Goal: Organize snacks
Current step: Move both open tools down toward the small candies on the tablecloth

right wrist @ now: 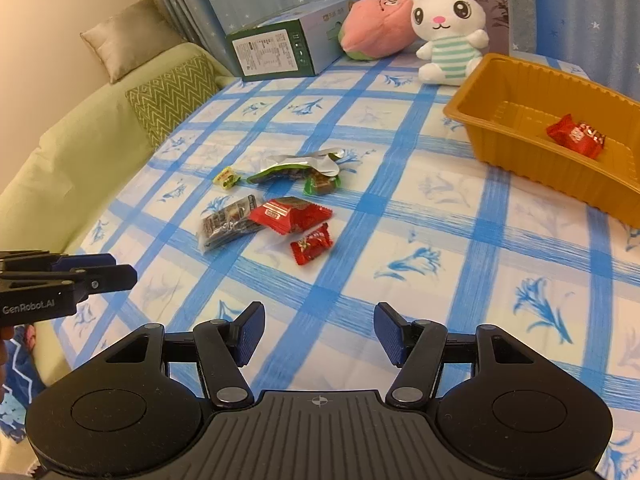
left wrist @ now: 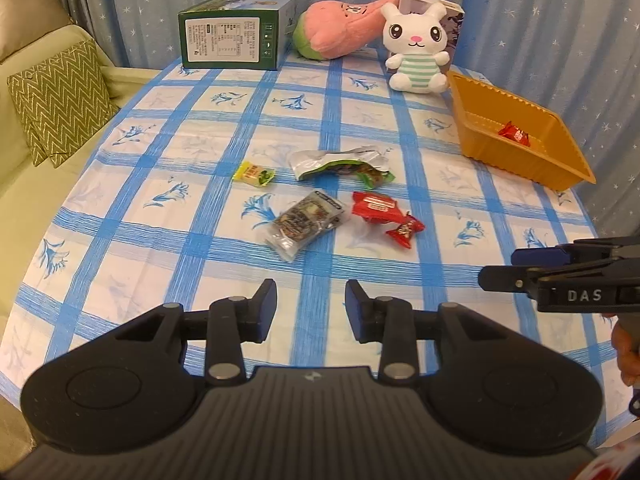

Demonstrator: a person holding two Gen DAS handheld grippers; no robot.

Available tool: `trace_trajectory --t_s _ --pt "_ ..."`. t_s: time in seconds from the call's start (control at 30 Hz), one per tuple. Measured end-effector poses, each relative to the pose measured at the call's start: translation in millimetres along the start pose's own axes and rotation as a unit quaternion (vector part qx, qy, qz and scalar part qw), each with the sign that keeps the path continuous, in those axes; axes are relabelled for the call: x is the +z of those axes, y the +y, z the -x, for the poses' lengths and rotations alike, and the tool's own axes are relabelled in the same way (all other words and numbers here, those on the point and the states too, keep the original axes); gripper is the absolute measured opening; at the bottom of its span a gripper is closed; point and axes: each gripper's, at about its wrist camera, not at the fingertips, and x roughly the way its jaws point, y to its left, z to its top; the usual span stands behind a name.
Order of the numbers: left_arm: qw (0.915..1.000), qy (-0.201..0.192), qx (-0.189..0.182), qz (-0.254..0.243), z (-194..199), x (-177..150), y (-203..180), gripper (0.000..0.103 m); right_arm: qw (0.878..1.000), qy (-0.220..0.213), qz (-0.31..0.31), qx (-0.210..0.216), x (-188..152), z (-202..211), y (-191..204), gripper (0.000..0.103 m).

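Note:
Several snack packets lie mid-table: a yellow candy, a silver-green pouch, a clear dark packet, a red packet and a small red candy. One red snack lies in the orange tray at the right. My left gripper hovers open over the near table, nothing between its fingers. The right gripper is open and empty too, short of the small red candy. The tray with its red snack sits far right.
A green box, a pink plush and a white rabbit plush stand along the far edge of the blue-checked tablecloth. A sofa with cushions lies to the left. Starry curtains hang behind.

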Motion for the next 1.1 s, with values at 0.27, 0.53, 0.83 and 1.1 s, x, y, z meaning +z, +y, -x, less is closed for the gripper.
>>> trace_trajectory --t_s 0.27,0.53,0.83,1.1 --pt "1.0 0.004 -0.005 -0.007 -18 9 15 0.034 1.0 -0.001 0.018 -0.01 7 -38 17 0.06" --pt "0.9999 0.009 -0.005 -0.008 -34 21 33 0.034 1.0 -0.008 0.01 -0.026 19 -72 21 0.052" --pt "0.9997 0.02 -0.009 -0.009 -52 30 47 0.034 0.999 -0.011 -0.007 -0.051 30 -98 20 0.043" --pt "0.9995 0.026 -0.012 -0.011 -63 36 54 0.034 0.996 -0.014 0.023 -0.08 33 -106 22 0.023"
